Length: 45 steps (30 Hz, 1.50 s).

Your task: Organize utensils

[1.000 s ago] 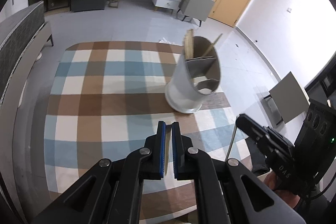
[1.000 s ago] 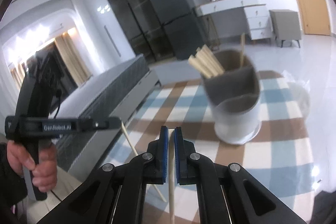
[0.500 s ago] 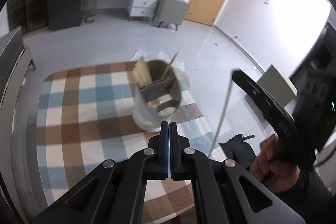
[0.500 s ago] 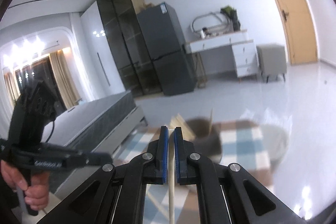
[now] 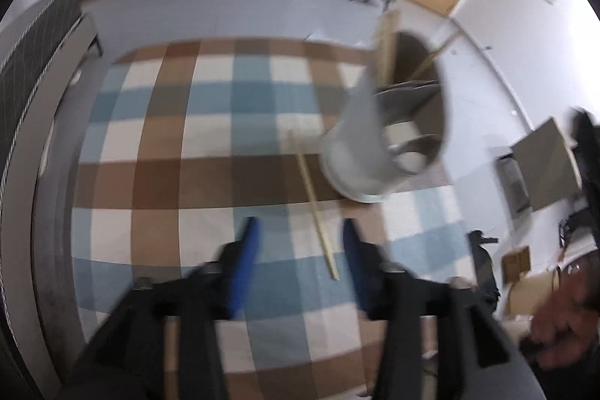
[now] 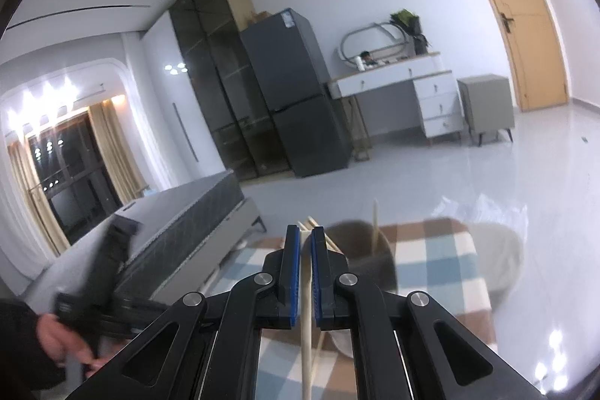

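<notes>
A white utensil holder (image 5: 378,137) with a grey divided inside stands on the checked cloth (image 5: 180,137); several wooden chopsticks (image 5: 386,51) stand in its far compartment. One loose chopstick (image 5: 313,197) lies on the cloth just left of the holder. My left gripper (image 5: 298,250) is open above the cloth, its near end between the fingers. My right gripper (image 6: 304,272) is shut on a chopstick (image 6: 306,336) that runs down between its pads; the holder (image 6: 369,261) sits just behind its tips.
A dark bed (image 6: 180,227) stands left of the cloth. A fridge (image 6: 296,92), a white dresser (image 6: 397,92), a grey cabinet (image 6: 485,104) and a wooden door (image 6: 513,17) line the far wall. A grey square panel (image 5: 543,167) lies on the floor at right.
My left gripper has opened and dropped toward the cloth, where a loose chopstick now lies. My right gripper has lifted, still shut on its chopstick, and its view now faces the room.
</notes>
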Each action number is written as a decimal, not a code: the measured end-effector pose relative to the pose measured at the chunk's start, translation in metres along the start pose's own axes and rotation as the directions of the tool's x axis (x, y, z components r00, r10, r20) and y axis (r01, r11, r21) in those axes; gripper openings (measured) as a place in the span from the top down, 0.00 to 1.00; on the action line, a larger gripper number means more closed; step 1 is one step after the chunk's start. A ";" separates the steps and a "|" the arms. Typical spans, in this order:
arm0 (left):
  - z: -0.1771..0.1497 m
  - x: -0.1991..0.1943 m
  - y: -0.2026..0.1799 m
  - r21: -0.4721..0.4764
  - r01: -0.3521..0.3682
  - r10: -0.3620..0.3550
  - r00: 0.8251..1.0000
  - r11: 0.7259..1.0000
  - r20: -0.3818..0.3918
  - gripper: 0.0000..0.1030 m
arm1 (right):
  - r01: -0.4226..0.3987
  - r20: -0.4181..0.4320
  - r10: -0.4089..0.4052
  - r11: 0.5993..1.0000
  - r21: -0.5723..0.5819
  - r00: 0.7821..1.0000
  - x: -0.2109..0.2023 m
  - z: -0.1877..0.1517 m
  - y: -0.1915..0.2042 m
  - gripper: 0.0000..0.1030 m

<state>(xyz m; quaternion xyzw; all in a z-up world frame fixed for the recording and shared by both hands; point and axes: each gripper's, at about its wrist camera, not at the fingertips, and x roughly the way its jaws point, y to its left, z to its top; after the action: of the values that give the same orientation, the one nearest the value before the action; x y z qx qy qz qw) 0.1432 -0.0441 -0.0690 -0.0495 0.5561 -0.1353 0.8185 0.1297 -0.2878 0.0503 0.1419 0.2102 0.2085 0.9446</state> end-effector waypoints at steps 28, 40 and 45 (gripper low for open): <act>0.054 0.138 -0.011 -0.024 -0.245 0.244 0.969 0.969 -0.044 0.53 | 0.015 -0.029 -0.012 0.993 0.118 1.000 -0.008 -0.005 -0.031 0.95; 0.018 0.077 0.008 -0.106 -0.089 0.098 0.992 0.990 0.079 0.98 | 0.028 -0.027 -0.026 0.996 0.087 0.999 -0.004 -0.008 -0.023 0.95; -0.004 0.005 0.007 -0.137 0.054 -0.023 0.976 0.989 0.218 0.98 | 0.037 -0.019 -0.036 0.999 0.039 0.999 -0.005 -0.011 -0.011 0.95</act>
<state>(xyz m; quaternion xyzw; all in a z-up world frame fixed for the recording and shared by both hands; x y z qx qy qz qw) 0.1428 -0.0389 -0.0768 -0.1328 0.4710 -0.1051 0.8657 0.1240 -0.2976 0.0381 0.1546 0.2255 0.1883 0.9433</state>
